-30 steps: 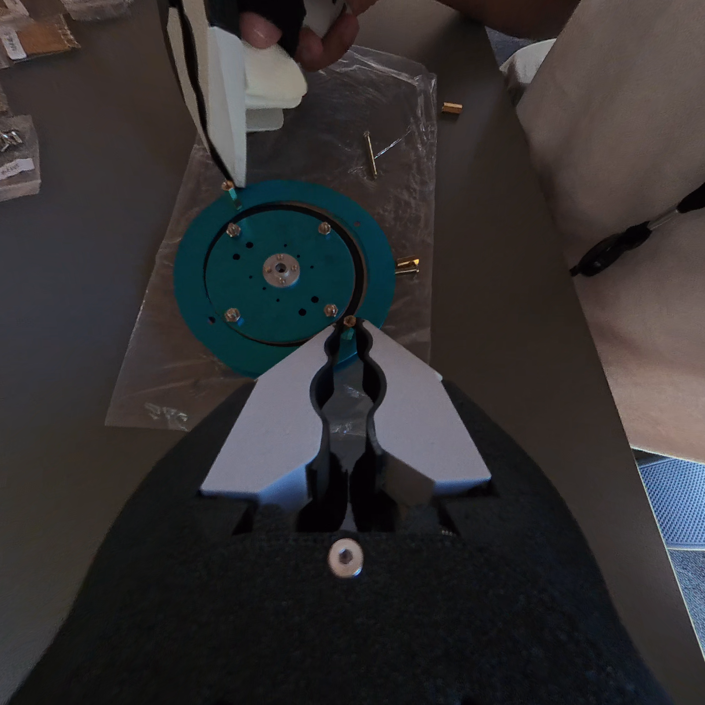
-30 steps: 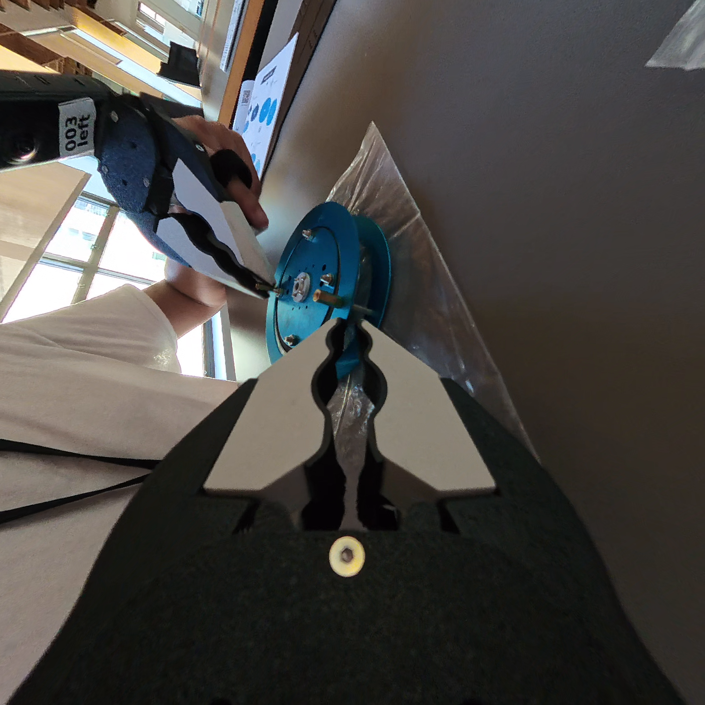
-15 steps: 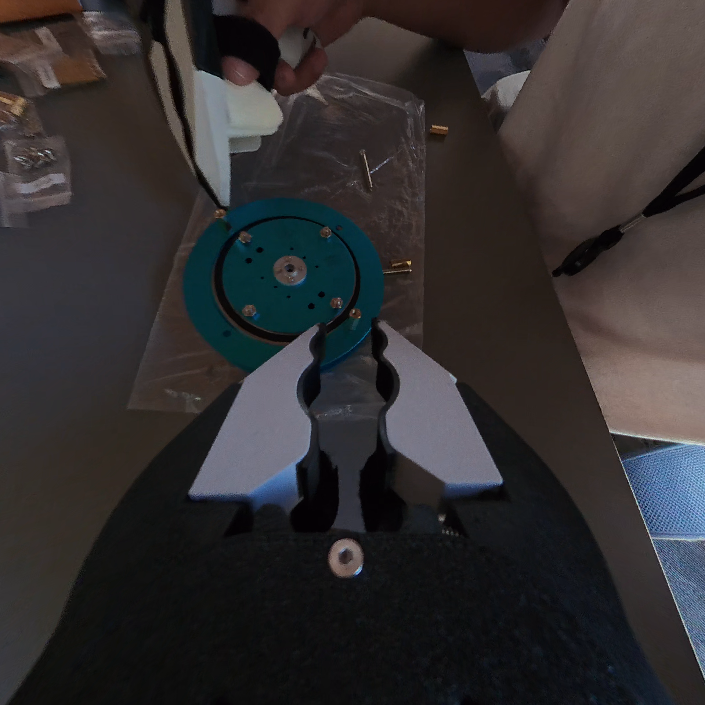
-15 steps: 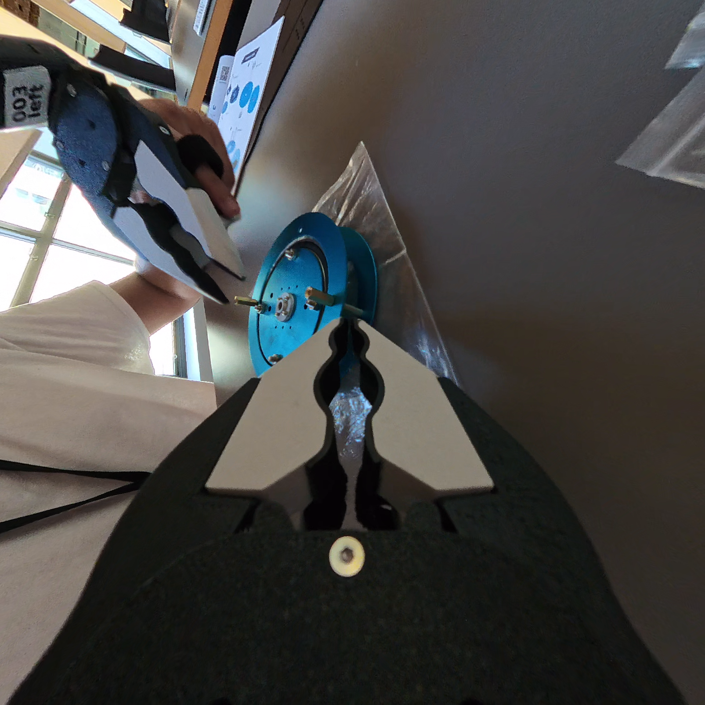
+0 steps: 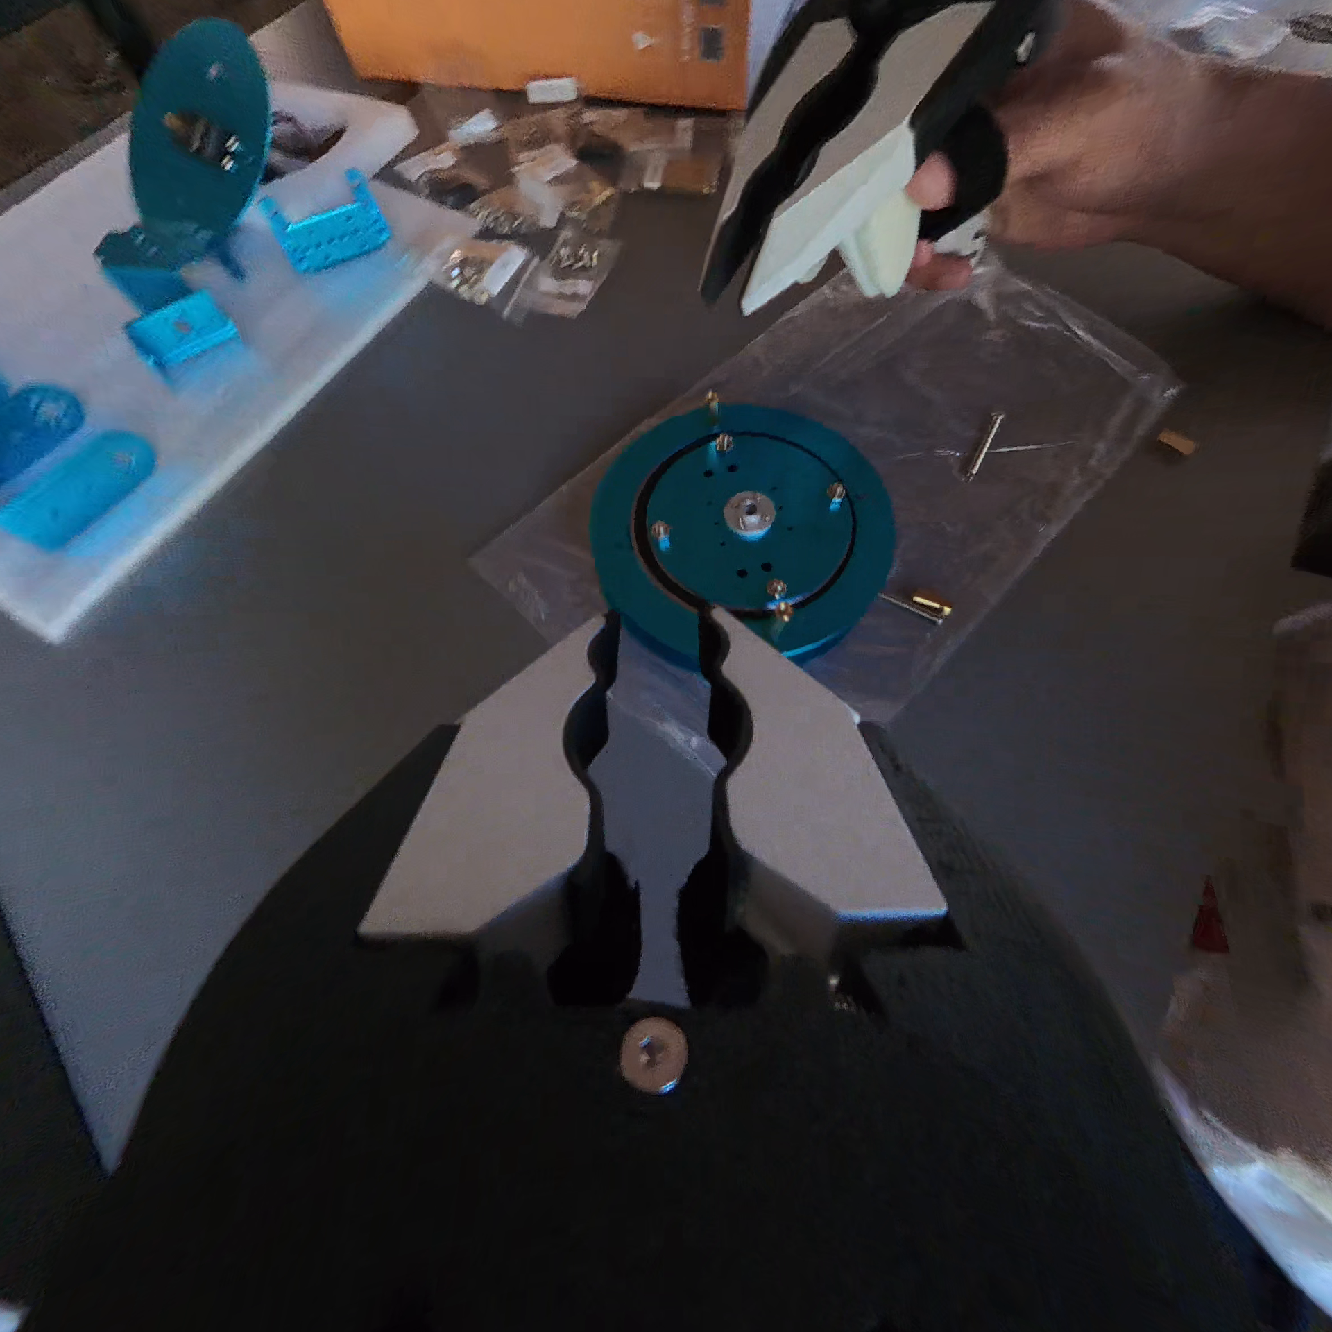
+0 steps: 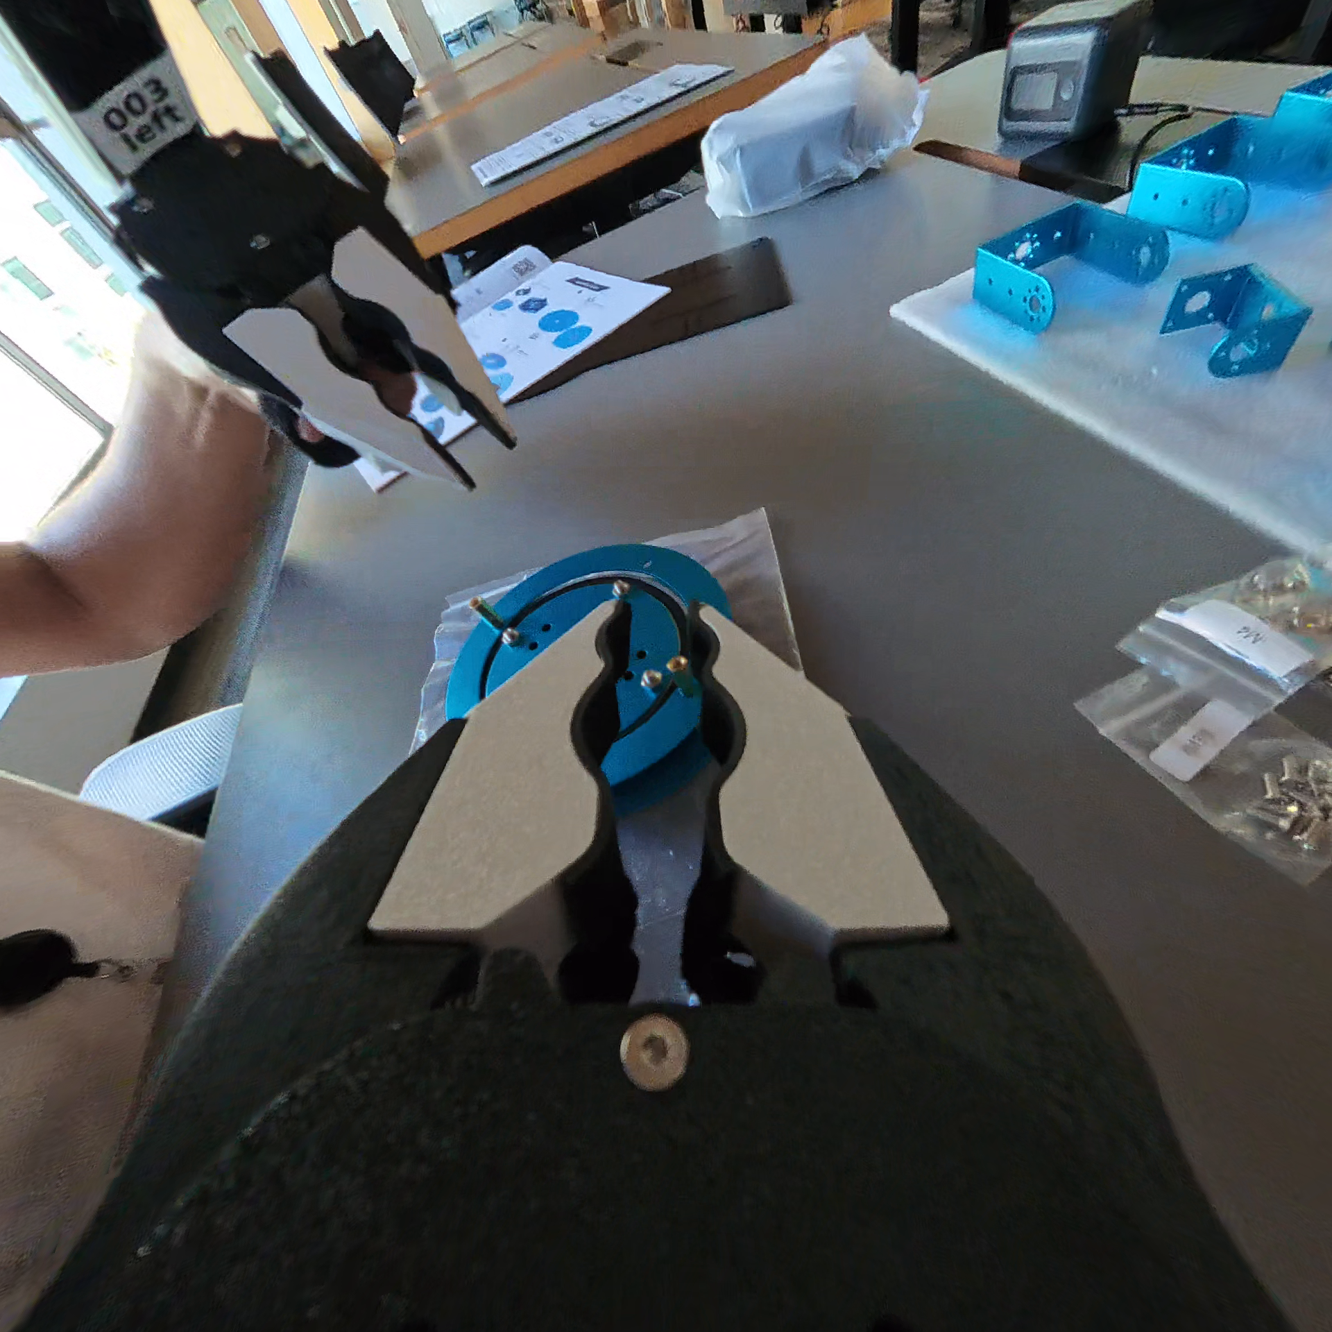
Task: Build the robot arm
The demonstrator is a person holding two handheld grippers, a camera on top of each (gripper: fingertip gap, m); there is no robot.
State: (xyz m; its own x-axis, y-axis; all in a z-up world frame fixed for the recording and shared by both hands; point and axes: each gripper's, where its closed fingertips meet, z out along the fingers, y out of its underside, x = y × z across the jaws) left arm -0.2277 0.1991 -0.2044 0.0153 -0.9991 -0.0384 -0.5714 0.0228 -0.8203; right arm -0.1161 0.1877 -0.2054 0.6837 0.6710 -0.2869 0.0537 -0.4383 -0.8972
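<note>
A blue round disc with a silver hub and several upright brass standoffs lies on a clear plastic bag on the grey table. My left gripper is open and empty, with its tips just above the disc's near edge. My right gripper is open and empty too, and hovers over the disc with a standoff showing in the gap between its fingers. Each gripper also shows in the other's view, lifted clear of the disc: the right and the left.
A white board with blue metal brackets lies beside the disc. Bags of screws lie near it. An orange box stands at the back. A printed leaflet lies open. Loose screws rest on the bag.
Both grippers have let go of the standoffs at the disc's rim and opened. Both have lifted up and away from the disc, the left first. The disc stays on the bag.
</note>
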